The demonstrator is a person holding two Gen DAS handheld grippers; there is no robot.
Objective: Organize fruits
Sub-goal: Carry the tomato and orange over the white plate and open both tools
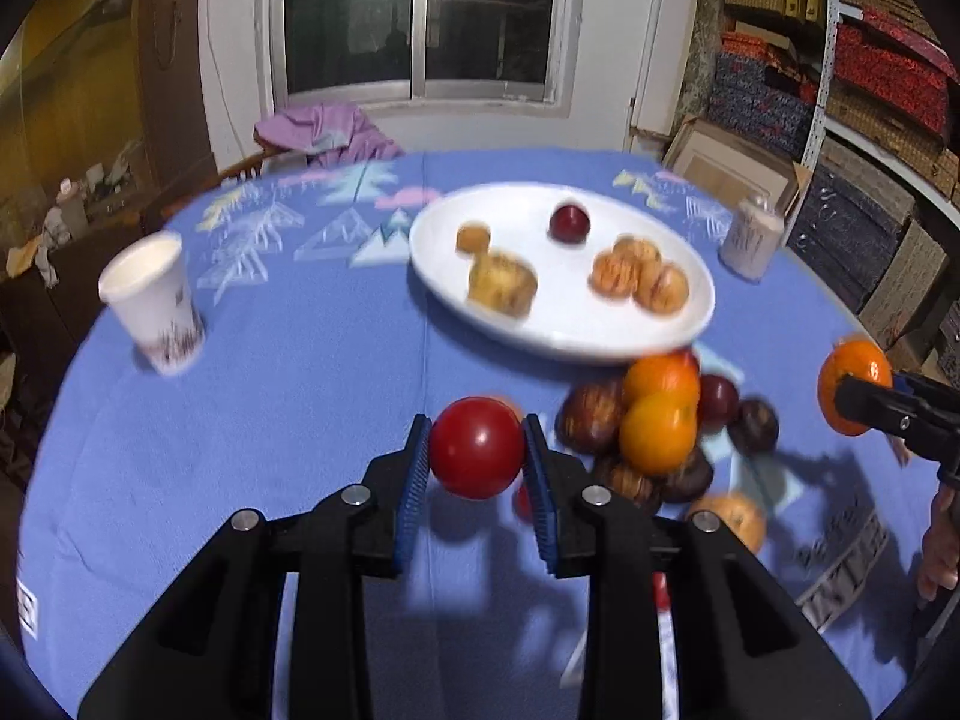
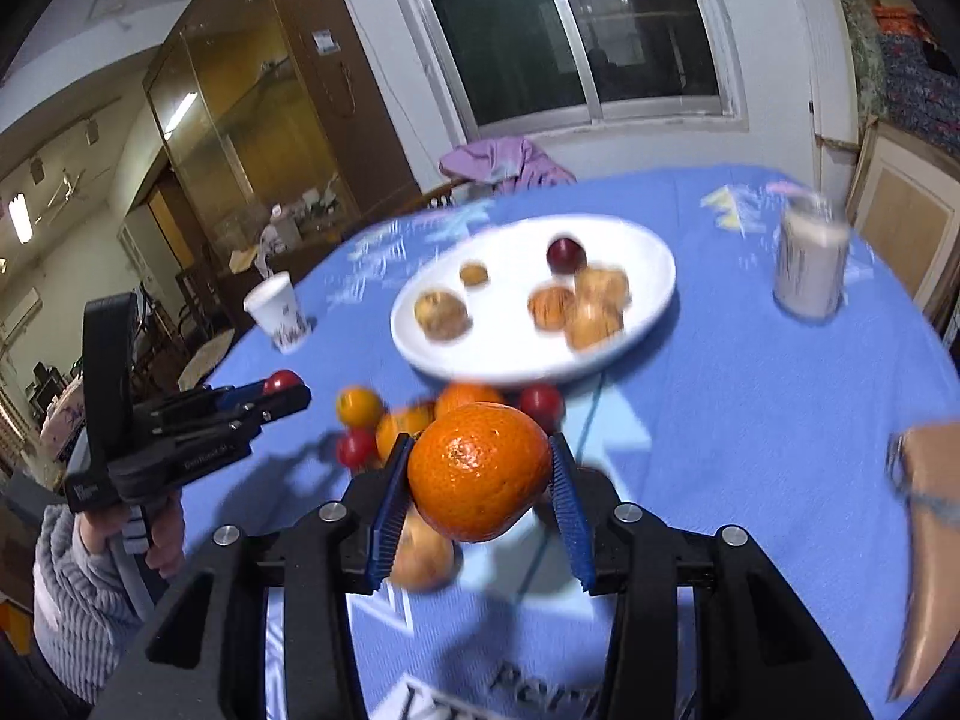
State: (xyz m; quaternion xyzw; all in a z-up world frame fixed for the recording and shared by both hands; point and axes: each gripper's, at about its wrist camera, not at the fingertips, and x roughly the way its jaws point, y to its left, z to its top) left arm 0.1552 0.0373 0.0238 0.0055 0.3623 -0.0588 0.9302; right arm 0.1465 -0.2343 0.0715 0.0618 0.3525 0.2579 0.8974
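Observation:
My left gripper (image 1: pixel 477 450) is shut on a small red fruit (image 1: pixel 476 447) held above the blue tablecloth. In the right wrist view the same gripper (image 2: pixel 287 389) shows at the left with the red fruit (image 2: pixel 282 381) at its tip. My right gripper (image 2: pixel 480 468) is shut on a big orange (image 2: pixel 480 471), lifted off the cloth; that orange (image 1: pixel 849 384) also appears at the right edge of the left wrist view. A heap of oranges and dark red fruits (image 1: pixel 654 426) lies below a white plate (image 1: pixel 540 330) that carries several fruits and walnuts.
A paper cup (image 1: pixel 153 300) stands at the left of the round table and a second patterned cup (image 1: pixel 750 237) at the right. A purple cloth (image 1: pixel 327 132) hangs on a chair behind the table. Stacked boxes (image 1: pixel 870 120) fill shelves at the right.

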